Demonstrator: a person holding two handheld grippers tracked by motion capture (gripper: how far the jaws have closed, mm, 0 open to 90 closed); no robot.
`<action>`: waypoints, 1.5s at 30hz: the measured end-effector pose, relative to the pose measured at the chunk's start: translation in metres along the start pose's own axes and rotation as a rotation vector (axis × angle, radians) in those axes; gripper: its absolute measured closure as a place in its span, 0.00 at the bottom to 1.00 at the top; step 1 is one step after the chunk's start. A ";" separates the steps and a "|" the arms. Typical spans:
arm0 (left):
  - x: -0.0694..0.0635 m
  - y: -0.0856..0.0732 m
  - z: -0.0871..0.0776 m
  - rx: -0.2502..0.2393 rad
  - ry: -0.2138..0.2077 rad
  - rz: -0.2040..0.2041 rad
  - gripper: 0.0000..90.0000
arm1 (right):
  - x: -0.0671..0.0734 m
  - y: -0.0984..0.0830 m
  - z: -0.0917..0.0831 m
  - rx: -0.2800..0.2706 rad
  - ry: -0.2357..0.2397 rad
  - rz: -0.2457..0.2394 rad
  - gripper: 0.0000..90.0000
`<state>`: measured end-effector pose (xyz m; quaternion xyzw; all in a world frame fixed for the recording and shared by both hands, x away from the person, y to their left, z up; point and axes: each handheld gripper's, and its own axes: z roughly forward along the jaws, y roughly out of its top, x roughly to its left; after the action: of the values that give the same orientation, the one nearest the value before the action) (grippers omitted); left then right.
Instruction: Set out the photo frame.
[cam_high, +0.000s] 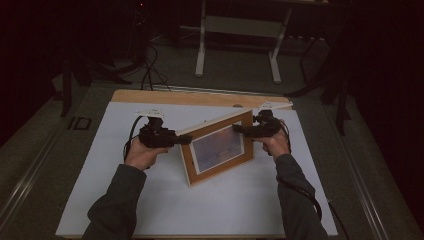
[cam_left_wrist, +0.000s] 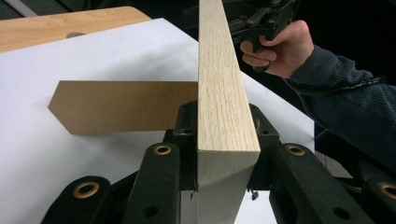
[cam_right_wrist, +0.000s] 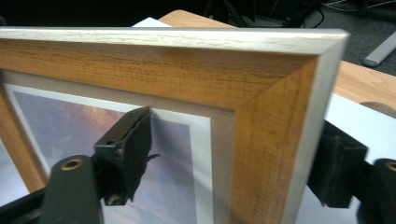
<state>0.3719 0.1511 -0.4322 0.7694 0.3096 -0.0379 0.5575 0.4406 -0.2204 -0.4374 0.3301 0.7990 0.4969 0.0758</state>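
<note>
Picture frame (cam_high: 218, 148) stands upright on the white sheet (cam_high: 240, 210) covering the wooden table (cam_high: 150, 96), roughly mid-table, between the two hands. The frame is the only holder here: wood border, pale mat, a bluish-orange print (cam_high: 218, 148) behind the glass. Print face is turned toward the person's side of the table.

Long axis runs diagonally across the sheet in the high view: near-left corner down toward the person, far-right corner up toward the table's back edge. The frame looks tilted, its top edge climbing to the right. Bottom edge touches the sheet near the left corner; elsewhere I cannot tell.

Left gripper (cam_high: 186, 139) grasps the frame's left edge: in the left gripper view both black jaws sit tight against the two faces of the pale wood side (cam_left_wrist: 219, 93), clenched on it. A brown cardboard stand flap (cam_left_wrist: 121, 107) sticks out from the frame's back, pointed end away from the frame, over the white sheet.

Right gripper (cam_high: 239, 129) is at the frame's upper right corner (cam_right_wrist: 275, 116). In the right gripper view one jaw is in front of the print glass, the other behind the frame; the front pad appears to touch the glass, so it is clamped on the frame too.

The person's right hand (cam_left_wrist: 280, 49) is seen past the frame's far end.
</note>
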 end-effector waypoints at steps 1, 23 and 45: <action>0.000 0.000 0.000 -0.002 0.002 0.003 0.80 | -0.001 -0.001 -0.002 -0.004 0.001 0.003 0.31; 0.013 0.003 0.004 -0.021 0.007 0.040 0.79 | -0.003 -0.021 -0.031 -0.013 0.035 0.035 0.57; 0.025 0.005 0.007 -0.040 0.011 -0.002 0.66 | 0.024 -0.037 -0.045 -0.005 -0.075 0.053 0.69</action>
<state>0.3972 0.1549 -0.4406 0.7580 0.3140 -0.0278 0.5710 0.3856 -0.2502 -0.4413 0.3696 0.7851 0.4881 0.0935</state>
